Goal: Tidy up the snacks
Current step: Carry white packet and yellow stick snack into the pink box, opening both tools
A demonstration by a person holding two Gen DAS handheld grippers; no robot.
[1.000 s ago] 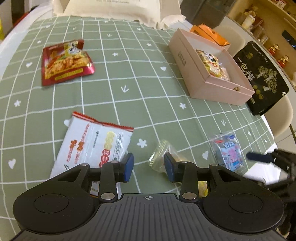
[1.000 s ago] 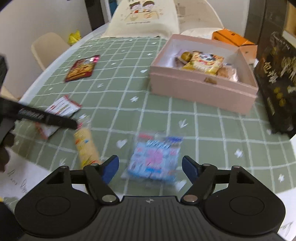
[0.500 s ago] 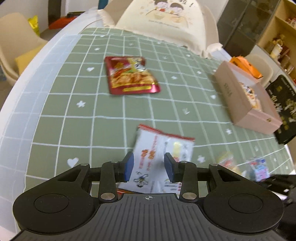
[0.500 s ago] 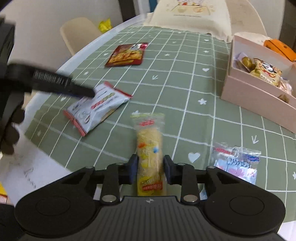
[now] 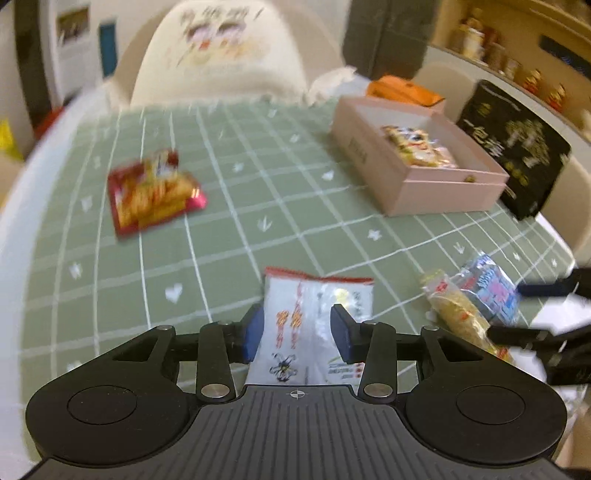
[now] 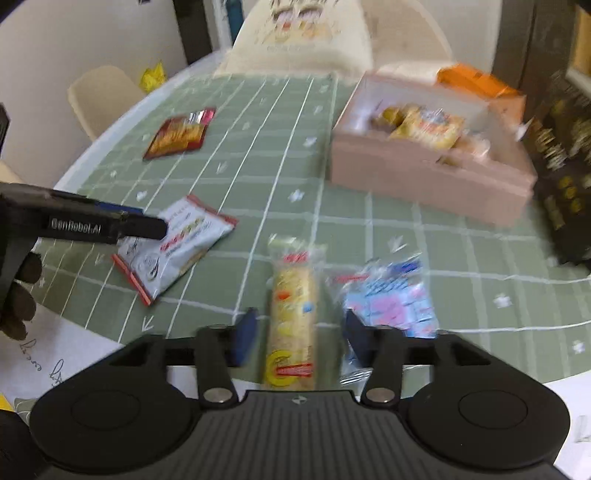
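Both jaws opening: left gripper [image 5: 297, 334] straddling white packet [image 5: 317, 306], right gripper [image 6: 297, 338] straddling yellow cracker pack [image 6: 293, 314] near table [image 6: 258, 122] edge; blurred, risking missed pinch.

A round white table [image 5: 33, 173] carries a sage-green cloth with a white grid, hearts and stars [image 5: 236, 221]. At its far edge lies a cream fabric bag printed with cartoon figures [image 6: 299, 33]. A beige moulded chair [image 6: 99, 96] stands at the far left. Near left, white paper with handwriting [image 6: 70, 354] lies at the table's edge.
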